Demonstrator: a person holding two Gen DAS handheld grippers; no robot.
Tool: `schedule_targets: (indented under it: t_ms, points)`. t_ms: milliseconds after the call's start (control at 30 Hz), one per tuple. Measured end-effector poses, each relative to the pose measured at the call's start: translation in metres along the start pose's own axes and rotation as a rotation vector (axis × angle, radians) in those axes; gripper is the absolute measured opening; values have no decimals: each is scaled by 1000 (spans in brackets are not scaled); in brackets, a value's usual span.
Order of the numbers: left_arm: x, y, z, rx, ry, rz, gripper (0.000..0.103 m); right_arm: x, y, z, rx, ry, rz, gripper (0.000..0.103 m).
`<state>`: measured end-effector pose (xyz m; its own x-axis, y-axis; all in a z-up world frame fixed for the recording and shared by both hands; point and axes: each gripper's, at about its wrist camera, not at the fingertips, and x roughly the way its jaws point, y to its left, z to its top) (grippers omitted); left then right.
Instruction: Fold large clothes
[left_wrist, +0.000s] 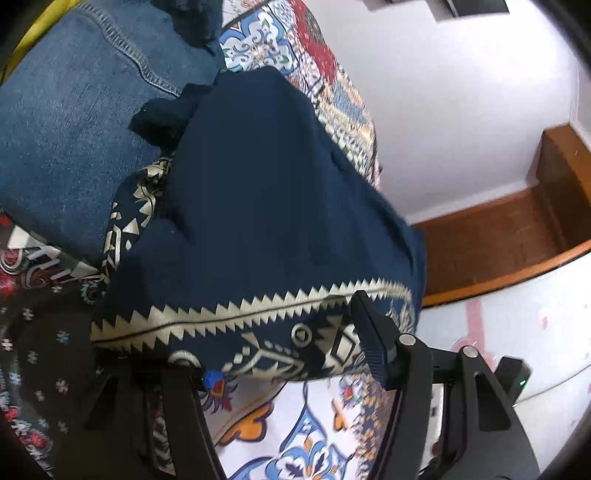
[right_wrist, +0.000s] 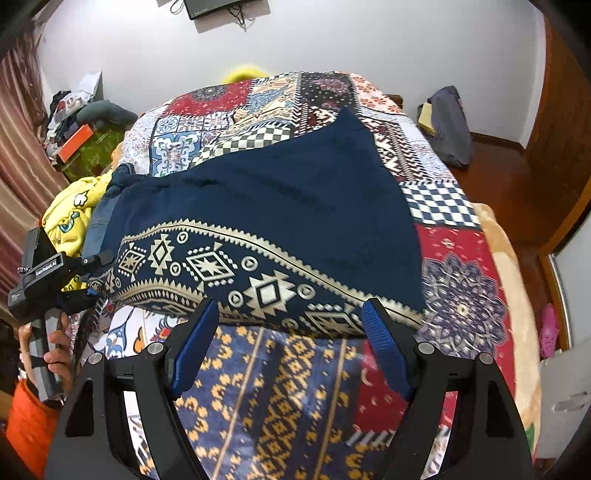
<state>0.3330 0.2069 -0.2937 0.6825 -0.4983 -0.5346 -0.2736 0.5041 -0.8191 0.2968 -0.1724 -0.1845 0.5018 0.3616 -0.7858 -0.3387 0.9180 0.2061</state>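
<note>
Navy garment (right_wrist: 266, 206) with cream geometric border, spread on a patchwork bedspread (right_wrist: 461, 266).
Right gripper (right_wrist: 291, 328): jaws spread wide, the border hem lying just beyond the blue pads (right_wrist: 384, 347); left gripper (left_wrist: 258, 354): the hem draped across its jaws, pinching cannot be told; jeans (left_wrist: 66, 122) beside the garment.

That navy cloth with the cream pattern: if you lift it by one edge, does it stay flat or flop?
Probably flops: the navy cloth already drapes and creases over the bed. It looks light and thin, so its patterned border would likely sag between grip points.
</note>
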Motion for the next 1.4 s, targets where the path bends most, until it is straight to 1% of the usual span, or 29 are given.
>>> schedule_targets:
  t_ms: [67, 133, 267, 333, 367, 400, 467, 567, 600, 633, 667, 700, 733, 767, 800, 833, 867, 967, 1000, 1133, 1167, 1233, 1300, 1333, 1400]
  points:
    - [-2, 0, -3, -18, -30, -29, 61, 5, 4, 4, -11, 2, 2, 77]
    - [-5, -8, -5, 7, -45, -35, 59, 11, 7, 6, -19, 3, 2, 77]
    - [-17, -34, -4, 122, -58, 2, 57, 22, 12, 7, -16, 15, 19, 77]
    - [-15, -42, 0, 176, -47, 46, 57, 26, 14, 6, -7, 20, 29, 77]
    - [-14, -38, 3, 184, -46, 67, 57, 28, 15, 5, -5, 23, 33, 77]
    - [-11, -33, 4, 178, -50, 88, 57, 30, 16, 4, -4, 28, 37, 77]
    - [-3, -19, 6, 136, -62, 128, 57, 31, 18, 3, -5, 35, 43, 77]
    - [13, 0, 17, 74, -65, 135, 57, 30, 22, 3, -22, 36, 47, 77]
    - [14, 1, 21, 76, -80, 130, 57, 29, 23, 3, -30, 37, 46, 77]
    - [13, -3, 23, 96, -98, 145, 52, 29, 25, 4, -37, 38, 43, 77]
    - [13, -9, 26, 128, -115, 175, 40, 28, 26, 6, -46, 39, 39, 77]
    - [12, -15, 28, 155, -133, 204, 32, 27, 27, 8, -53, 38, 34, 77]
    - [8, -23, 30, 184, -157, 240, 21, 26, 29, 10, -58, 37, 31, 77]
    - [3, -27, 32, 195, -177, 255, 15, 26, 31, 12, -62, 35, 28, 77]
    - [-3, -30, 33, 199, -199, 258, 13, 25, 34, 16, -65, 32, 26, 77]
    - [-11, -34, 34, 198, -226, 258, 10, 25, 36, 19, -68, 29, 26, 77]
    - [-24, -39, 36, 198, -266, 244, 8, 24, 39, 23, -73, 24, 28, 77]
    - [-51, -51, 43, 208, -319, 219, 8, 27, 56, 36, -94, 14, 42, 77]
    - [-60, -58, 44, 228, -338, 225, 8, 30, 63, 40, -103, 10, 48, 77]
    - [-87, -86, 40, 342, -413, 290, 7, 53, 92, 54, -119, 17, 66, 77]
    - [-94, -96, 38, 389, -430, 323, 7, 61, 98, 55, -112, 32, 78, 77]
    - [-95, -107, 36, 445, -439, 364, 7, 79, 108, 52, -104, 75, 108, 77]
    - [-95, -115, 33, 486, -433, 392, 7, 99, 115, 44, -111, 154, 163, 78]
    - [-92, -120, 30, 502, -425, 404, 7, 105, 118, 40, -122, 170, 172, 79]
    - [-76, -124, 33, 521, -400, 408, 7, 110, 123, 33, -153, 166, 155, 80]
